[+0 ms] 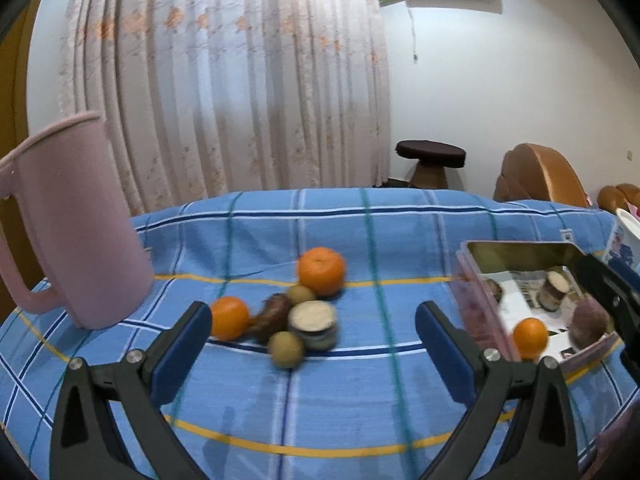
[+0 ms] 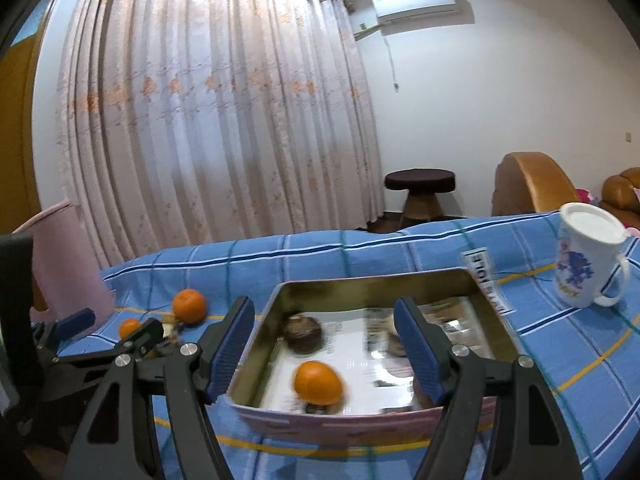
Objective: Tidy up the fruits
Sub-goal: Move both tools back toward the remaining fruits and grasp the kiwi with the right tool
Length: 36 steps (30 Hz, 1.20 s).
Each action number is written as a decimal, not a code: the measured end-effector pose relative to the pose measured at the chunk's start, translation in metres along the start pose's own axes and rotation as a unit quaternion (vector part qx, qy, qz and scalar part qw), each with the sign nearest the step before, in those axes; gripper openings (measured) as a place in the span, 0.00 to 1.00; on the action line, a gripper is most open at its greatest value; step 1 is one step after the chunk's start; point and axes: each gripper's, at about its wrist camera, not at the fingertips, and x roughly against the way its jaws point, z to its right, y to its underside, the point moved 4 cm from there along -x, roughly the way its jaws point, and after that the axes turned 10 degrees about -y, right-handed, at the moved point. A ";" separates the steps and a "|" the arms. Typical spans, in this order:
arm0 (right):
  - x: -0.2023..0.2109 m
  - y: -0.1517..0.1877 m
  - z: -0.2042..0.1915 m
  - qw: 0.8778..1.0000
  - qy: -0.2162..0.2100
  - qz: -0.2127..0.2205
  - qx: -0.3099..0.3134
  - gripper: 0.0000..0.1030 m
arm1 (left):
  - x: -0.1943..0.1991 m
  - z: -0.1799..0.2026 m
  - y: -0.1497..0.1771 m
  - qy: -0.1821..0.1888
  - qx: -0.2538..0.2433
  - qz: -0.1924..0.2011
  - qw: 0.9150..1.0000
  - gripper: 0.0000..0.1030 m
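Fruit pile (image 1: 292, 320) lies loose on the cloth (image 1: 360, 392) left of the tin (image 2: 256, 340), left gripper (image 1: 312, 344) and right gripper (image 2: 324, 340) both apart and empty; advise squaring on one orange (image 1: 322, 271), closing gently, clearing the tin wall.

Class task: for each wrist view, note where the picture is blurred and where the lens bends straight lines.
Left wrist view: the fruit pile is motion-smeared and the tablecloth stripes bow. Right wrist view: the orange in the tin box is blurred, and the curtain folds curve.
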 end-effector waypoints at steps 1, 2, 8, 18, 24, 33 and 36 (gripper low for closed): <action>-0.003 0.002 -0.008 1.000 -0.007 -0.004 0.002 0.72 | -0.003 -0.008 0.000 -0.005 0.004 -0.002 1.000 1.00; -0.005 0.003 -0.014 1.000 -0.012 -0.008 0.004 0.72 | -0.005 -0.016 0.000 -0.010 0.008 -0.005 1.000 1.00; -0.026 0.012 -0.052 0.998 -0.032 -0.046 0.022 0.72 | -0.026 -0.066 0.000 -0.046 0.029 -0.020 0.998 1.00; -0.077 0.033 -0.106 0.983 -0.085 -0.152 0.056 0.63 | -0.059 -0.144 0.002 -0.109 0.090 -0.054 0.988 1.00; -0.107 0.051 -0.137 0.964 -0.133 -0.222 0.060 0.50 | -0.065 -0.151 0.004 -0.112 0.096 -0.065 0.987 1.00; -0.152 0.060 -0.156 0.949 -0.144 -0.280 0.024 0.49 | -0.070 -0.157 0.001 -0.112 0.094 -0.074 0.986 1.00; -0.157 0.059 -0.157 0.949 -0.138 -0.281 0.035 0.32 | -0.071 -0.162 0.000 -0.118 0.096 -0.072 0.986 1.00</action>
